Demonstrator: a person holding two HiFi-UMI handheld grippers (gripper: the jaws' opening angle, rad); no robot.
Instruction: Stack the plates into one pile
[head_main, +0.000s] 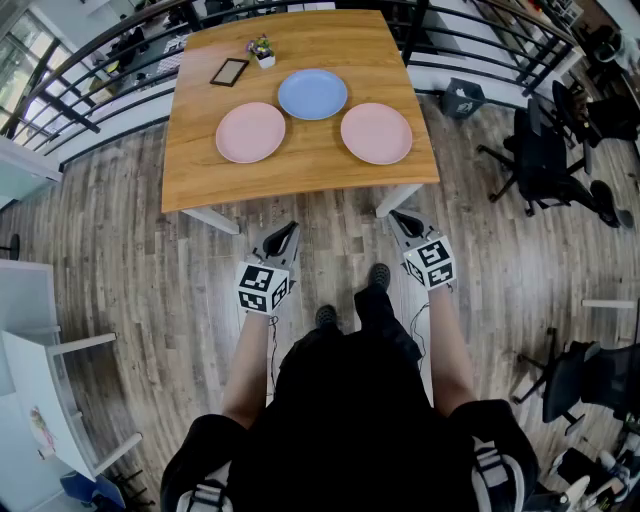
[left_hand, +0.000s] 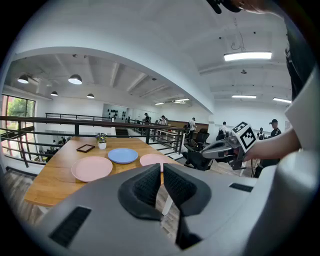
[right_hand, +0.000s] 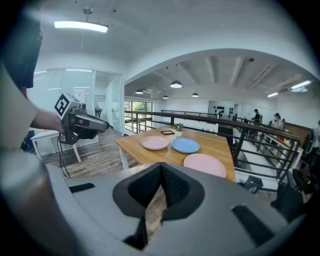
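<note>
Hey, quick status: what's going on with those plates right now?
Left tongs, right tongs shut, empty, short of table. Blue plate, two pink plates apart, unstacked. Plant pot, dark frame at far edge, no obstruction.

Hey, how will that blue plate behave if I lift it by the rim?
The blue plate looks shallow and rigid, so it should stay stiff. Its matte finish hints at light plastic, though that is uncertain. Flat on the smooth wooden table, it would likely slide, not tip, if pushed.

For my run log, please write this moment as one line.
plates: three, apart on table; left gripper: shut, empty; right gripper: shut, empty
</note>
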